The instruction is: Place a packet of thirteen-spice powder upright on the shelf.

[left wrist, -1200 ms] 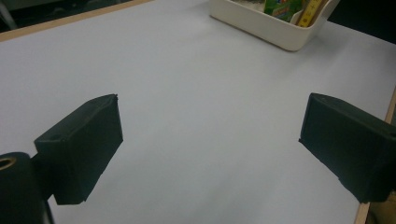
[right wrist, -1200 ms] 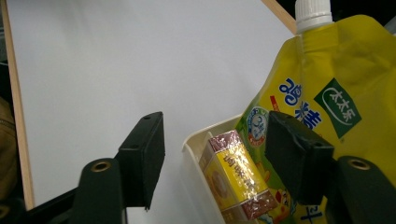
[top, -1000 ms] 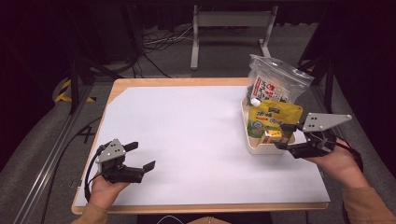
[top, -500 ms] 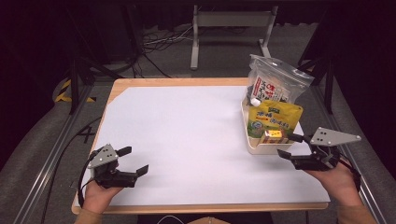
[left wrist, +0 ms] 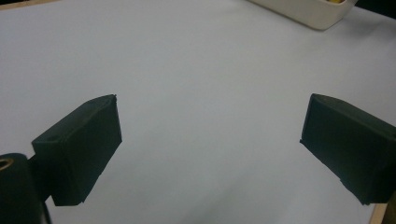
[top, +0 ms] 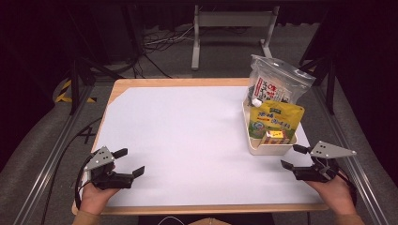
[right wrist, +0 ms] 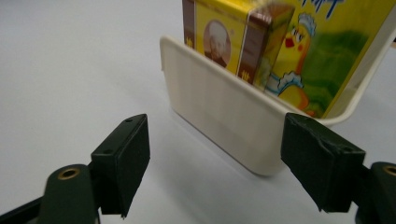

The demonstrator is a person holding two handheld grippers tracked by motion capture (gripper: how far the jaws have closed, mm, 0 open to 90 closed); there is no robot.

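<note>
My right gripper (top: 294, 157) has just been opening and stands wide and empty near the cream tray (top: 270, 149) at the table's (top: 187, 122) right edge; the left gripper (top: 130, 162) also gapes empty. The tray's 3 packets, including a small box (right wrist: 236, 35), look light, I think, so I'd take the stiff box by its sides.

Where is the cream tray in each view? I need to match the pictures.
High view: cream tray at the table's right side, ahead of the right gripper, holding packets.
Left gripper view: just a corner of it at the top edge, right of centre.
Right gripper view: its near wall at centre, beyond the open fingers.
Shared landmark: the white table sheet.
</note>
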